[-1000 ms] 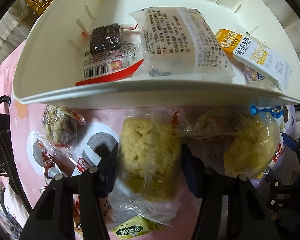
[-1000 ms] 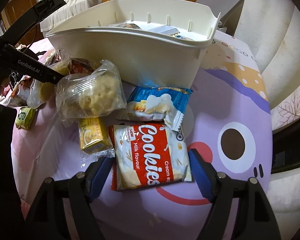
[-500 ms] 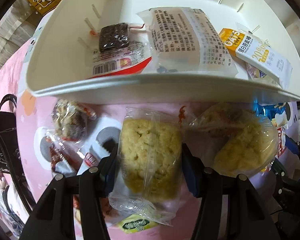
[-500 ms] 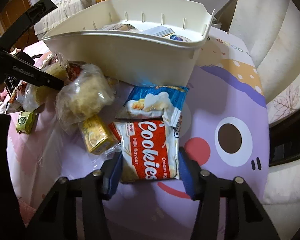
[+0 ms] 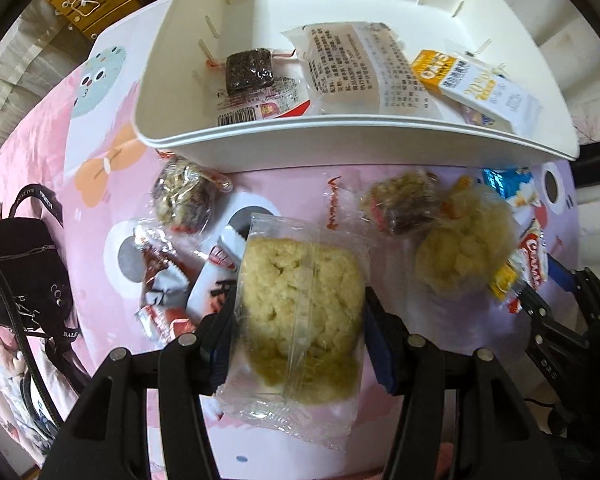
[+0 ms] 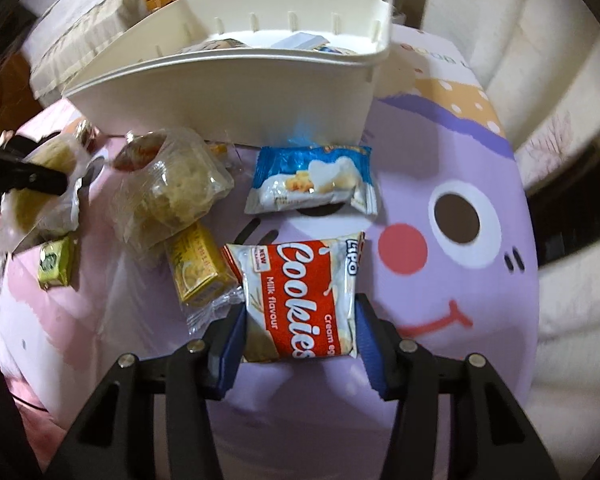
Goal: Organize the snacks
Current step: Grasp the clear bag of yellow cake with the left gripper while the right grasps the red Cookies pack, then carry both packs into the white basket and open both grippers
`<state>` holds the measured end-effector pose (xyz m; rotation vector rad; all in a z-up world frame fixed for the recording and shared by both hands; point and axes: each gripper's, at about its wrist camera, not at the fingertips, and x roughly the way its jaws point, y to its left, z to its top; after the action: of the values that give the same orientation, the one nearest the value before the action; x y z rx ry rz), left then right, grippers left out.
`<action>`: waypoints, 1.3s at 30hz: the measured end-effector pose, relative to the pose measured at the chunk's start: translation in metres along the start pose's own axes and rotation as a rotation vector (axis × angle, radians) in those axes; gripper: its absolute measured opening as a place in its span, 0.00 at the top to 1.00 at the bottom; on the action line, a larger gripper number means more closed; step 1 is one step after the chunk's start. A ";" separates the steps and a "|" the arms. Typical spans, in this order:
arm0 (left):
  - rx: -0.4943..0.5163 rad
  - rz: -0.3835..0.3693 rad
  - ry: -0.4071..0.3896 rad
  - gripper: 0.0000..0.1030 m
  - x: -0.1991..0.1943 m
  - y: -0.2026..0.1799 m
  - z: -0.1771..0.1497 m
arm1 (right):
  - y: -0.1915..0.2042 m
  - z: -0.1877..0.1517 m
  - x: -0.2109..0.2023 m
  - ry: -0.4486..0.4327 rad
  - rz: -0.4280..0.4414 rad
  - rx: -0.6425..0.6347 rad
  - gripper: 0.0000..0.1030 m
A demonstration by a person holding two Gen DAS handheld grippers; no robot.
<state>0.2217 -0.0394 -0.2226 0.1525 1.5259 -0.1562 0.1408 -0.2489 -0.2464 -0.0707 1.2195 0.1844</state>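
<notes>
Pink cartoon-print cloth (image 5: 80, 208) carries loose snacks before a white bin (image 5: 340, 148). Left claw (image 5: 300, 312) grips a clear-wrapped rice cake (image 5: 300, 304); right claw (image 6: 298, 328) clamps the Cookies packet (image 6: 300, 300).

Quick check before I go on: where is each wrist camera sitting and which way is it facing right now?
Left wrist: behind the left gripper, looking almost straight down past its fingers at the clear-wrapped rice cake they clamp, white bin beyond.
Right wrist: behind the right gripper, angled steeply down at the Cookies pack between its fingers; the left gripper's black frame shows at its left edge.
Shared: bin, blue snack pack, Cookies pack, pink cartoon cloth.
</notes>
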 end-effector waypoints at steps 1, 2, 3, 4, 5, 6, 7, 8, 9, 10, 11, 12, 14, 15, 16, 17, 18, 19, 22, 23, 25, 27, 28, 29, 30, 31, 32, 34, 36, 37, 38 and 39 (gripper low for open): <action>0.006 -0.004 -0.002 0.47 -0.006 0.004 0.000 | 0.001 -0.001 -0.002 0.001 -0.005 0.014 0.50; 0.013 -0.010 -0.004 0.47 -0.013 0.008 -0.001 | 0.002 -0.003 -0.006 0.000 -0.009 0.029 0.50; 0.021 -0.018 -0.009 0.47 -0.023 0.013 -0.004 | 0.002 -0.003 -0.010 -0.003 -0.012 0.044 0.50; 0.030 -0.025 -0.013 0.47 -0.030 0.016 -0.006 | 0.003 -0.004 -0.013 -0.006 -0.015 0.053 0.50; 0.039 -0.028 -0.016 0.47 -0.036 0.019 -0.007 | 0.004 -0.004 -0.018 -0.011 -0.020 0.065 0.50; 0.053 -0.028 -0.021 0.47 -0.043 0.020 -0.008 | 0.004 -0.005 -0.024 -0.017 -0.025 0.075 0.50; 0.064 -0.024 -0.024 0.47 -0.050 0.016 -0.010 | 0.005 -0.005 -0.029 -0.024 -0.026 0.086 0.50; 0.077 -0.019 -0.027 0.47 -0.055 0.018 -0.010 | 0.006 -0.004 -0.036 -0.036 -0.027 0.097 0.50; 0.092 -0.015 -0.032 0.47 -0.062 0.019 -0.010 | 0.007 -0.003 -0.043 -0.050 -0.030 0.105 0.50; 0.103 -0.012 -0.032 0.47 -0.068 0.017 -0.010 | 0.008 -0.003 -0.048 -0.059 -0.033 0.109 0.50; 0.112 -0.010 -0.032 0.47 -0.074 0.017 -0.008 | 0.009 -0.001 -0.056 -0.073 -0.035 0.115 0.50; 0.122 -0.009 -0.033 0.47 -0.080 0.019 -0.007 | 0.010 0.001 -0.062 -0.085 -0.033 0.119 0.50; 0.138 -0.016 -0.043 0.47 -0.091 0.022 -0.004 | 0.012 0.006 -0.074 -0.112 -0.033 0.124 0.50; 0.148 -0.018 -0.053 0.47 -0.097 0.023 -0.004 | 0.014 0.010 -0.079 -0.125 -0.036 0.125 0.50; 0.160 -0.019 -0.064 0.47 -0.104 0.023 -0.001 | 0.015 0.013 -0.084 -0.137 -0.040 0.126 0.50; 0.170 -0.020 -0.074 0.47 -0.110 0.024 0.000 | 0.017 0.017 -0.090 -0.149 -0.044 0.126 0.50; 0.182 -0.020 -0.089 0.47 -0.118 0.024 0.003 | 0.019 0.021 -0.096 -0.163 -0.047 0.127 0.50; 0.190 -0.021 -0.101 0.47 -0.124 0.027 0.006 | 0.020 0.025 -0.100 -0.174 -0.049 0.126 0.50; 0.213 -0.032 -0.143 0.47 -0.141 0.029 0.016 | 0.027 0.038 -0.110 -0.202 -0.054 0.119 0.50; 0.220 -0.033 -0.155 0.47 -0.145 0.029 0.020 | 0.029 0.041 -0.113 -0.209 -0.058 0.116 0.50; 0.232 -0.032 -0.180 0.47 -0.154 0.028 0.029 | 0.033 0.050 -0.118 -0.223 -0.064 0.116 0.50; 0.234 -0.038 -0.198 0.47 -0.159 0.029 0.036 | 0.036 0.057 -0.121 -0.234 -0.063 0.120 0.50; 0.233 -0.044 -0.209 0.47 -0.161 0.030 0.041 | 0.038 0.062 -0.123 -0.242 -0.062 0.121 0.50; 0.233 -0.050 -0.217 0.47 -0.162 0.030 0.046 | 0.039 0.067 -0.124 -0.250 -0.060 0.122 0.50; 0.229 -0.055 -0.222 0.47 -0.162 0.031 0.051 | 0.041 0.070 -0.125 -0.255 -0.057 0.124 0.50; 0.221 -0.054 -0.224 0.47 -0.161 0.031 0.056 | 0.042 0.076 -0.125 -0.261 -0.053 0.129 0.50; 0.216 -0.053 -0.229 0.47 -0.161 0.032 0.061 | 0.043 0.079 -0.125 -0.264 -0.051 0.133 0.50; 0.205 -0.064 -0.248 0.47 -0.160 0.033 0.069 | 0.044 0.088 -0.123 -0.269 -0.046 0.149 0.50; 0.189 -0.084 -0.260 0.47 -0.158 0.035 0.078 | 0.045 0.098 -0.120 -0.281 -0.045 0.166 0.50; 0.180 -0.089 -0.262 0.47 -0.155 0.037 0.083 | 0.046 0.101 -0.119 -0.287 -0.045 0.171 0.50; 0.175 -0.091 -0.266 0.47 -0.152 0.037 0.087 | 0.046 0.106 -0.118 -0.295 -0.043 0.175 0.50; 0.172 -0.093 -0.271 0.47 -0.149 0.037 0.090 | 0.047 0.111 -0.117 -0.304 -0.042 0.177 0.50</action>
<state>0.3117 -0.0196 -0.0701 0.1891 1.2495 -0.3683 0.1962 -0.1981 -0.0959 0.0836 0.9255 0.0476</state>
